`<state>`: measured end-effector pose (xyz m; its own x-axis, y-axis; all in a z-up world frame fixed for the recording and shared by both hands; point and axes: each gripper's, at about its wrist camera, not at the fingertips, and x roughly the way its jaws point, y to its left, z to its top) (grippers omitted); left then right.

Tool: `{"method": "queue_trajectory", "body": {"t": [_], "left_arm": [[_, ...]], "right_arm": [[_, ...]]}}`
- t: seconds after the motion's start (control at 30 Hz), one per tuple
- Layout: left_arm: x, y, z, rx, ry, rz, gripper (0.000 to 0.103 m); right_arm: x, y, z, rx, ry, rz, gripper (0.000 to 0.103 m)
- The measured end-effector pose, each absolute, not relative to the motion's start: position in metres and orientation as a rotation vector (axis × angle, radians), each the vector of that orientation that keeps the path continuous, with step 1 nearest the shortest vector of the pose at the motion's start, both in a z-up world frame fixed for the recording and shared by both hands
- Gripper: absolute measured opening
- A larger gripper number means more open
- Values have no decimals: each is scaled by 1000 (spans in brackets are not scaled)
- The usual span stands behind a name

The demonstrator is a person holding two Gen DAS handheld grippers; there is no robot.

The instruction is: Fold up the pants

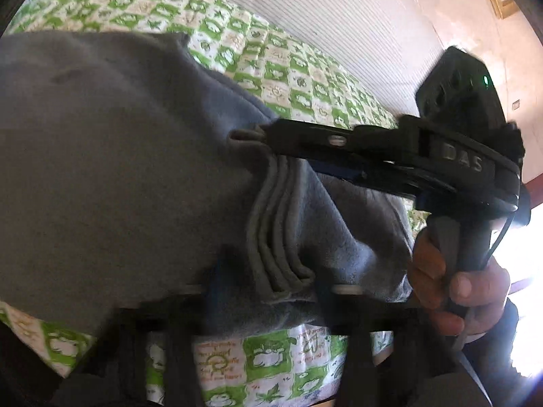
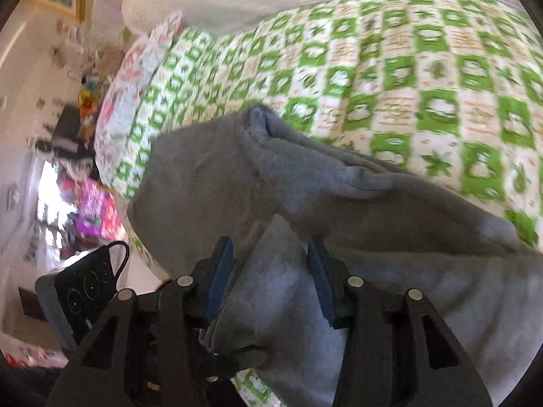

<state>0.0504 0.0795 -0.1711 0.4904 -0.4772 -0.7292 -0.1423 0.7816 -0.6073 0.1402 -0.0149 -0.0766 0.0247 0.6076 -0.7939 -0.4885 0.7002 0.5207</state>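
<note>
Grippers, two: left gripper [image 1: 271, 291] and right gripper [image 2: 271, 261] jaws both clamp one pants [image 2: 373, 203].

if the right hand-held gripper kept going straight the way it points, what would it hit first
The grey pants: the right hand-held gripper already has a fold of them between its fingers, and more grey fabric lies directly ahead. The green checked bedsheet probably comes only beyond that.

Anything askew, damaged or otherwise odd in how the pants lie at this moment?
Nothing damaged. The grey fleece pants lie bunched and rumpled, not flat, on the green-and-white checked bedsheet. The right gripper pinches a fabric edge; folded fabric also sits between the left gripper fingers.
</note>
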Motion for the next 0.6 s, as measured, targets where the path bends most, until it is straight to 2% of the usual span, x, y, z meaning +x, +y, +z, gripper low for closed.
{"method": "queue_trajectory", "body": {"t": [0.03,0.13,0.37,0.47,0.57,0.6], "left_arm": [[50,81,-173,-684,1062,-228,15],[42,88,-166,-696,1024,-223,13],[32,96,-202,-755,1085,-162,14],[26,97,-193,-738,1072,-140,20],[18,102,-180,-692,1056,-96,34],[14,107,-177,-689,1046,-79,42]], "right_arm": [[140,-9,-79,90,1303,858,26],[137,9,-79,14,1295,867,23],[137,16,-118,18,1375,856,27],[135,13,-105,47,1375,865,29],[132,14,-87,20,1347,887,35],[132,15,-82,14,1341,893,37]]}}
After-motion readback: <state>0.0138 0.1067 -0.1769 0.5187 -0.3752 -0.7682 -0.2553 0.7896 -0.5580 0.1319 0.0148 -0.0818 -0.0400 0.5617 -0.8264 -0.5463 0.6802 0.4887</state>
